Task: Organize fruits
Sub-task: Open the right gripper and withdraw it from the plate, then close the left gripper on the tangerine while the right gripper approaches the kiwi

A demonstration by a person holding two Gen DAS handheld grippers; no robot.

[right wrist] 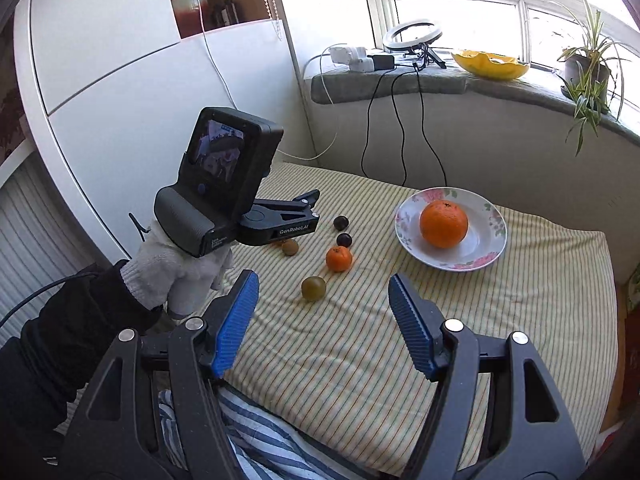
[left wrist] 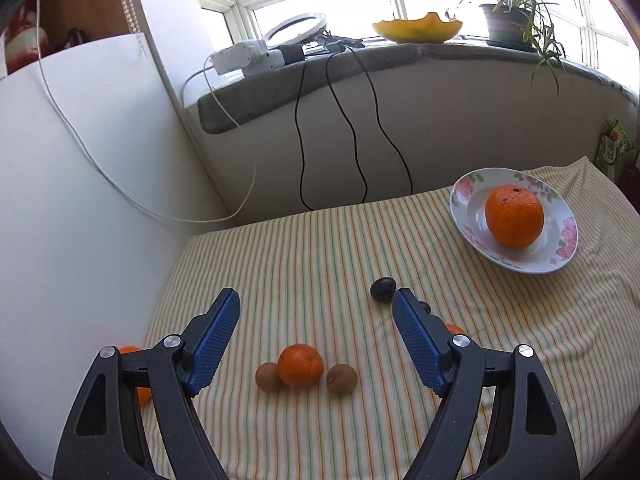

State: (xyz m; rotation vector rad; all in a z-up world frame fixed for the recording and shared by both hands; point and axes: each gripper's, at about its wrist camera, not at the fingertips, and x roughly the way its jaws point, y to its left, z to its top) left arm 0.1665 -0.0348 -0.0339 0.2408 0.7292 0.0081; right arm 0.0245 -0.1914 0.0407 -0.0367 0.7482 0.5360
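A: What does the floral plate hold?
B: One large orange, at two o'clock on the striped cloth.
A: And outside it?
B: A small orange, kiwis and dark plums lie loose at centre.
A: The claws?
B: The left gripper and right gripper are both spread, gripping nothing.

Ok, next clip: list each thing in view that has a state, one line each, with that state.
left gripper: open, nothing between the fingers
right gripper: open, nothing between the fingers
floral plate: upright on the striped cloth, holding one fruit
large orange: resting in the plate
small orange: loose on the cloth
kiwis: loose on the cloth
dark plums: loose on the cloth
yellow bowl: upright on the windowsill
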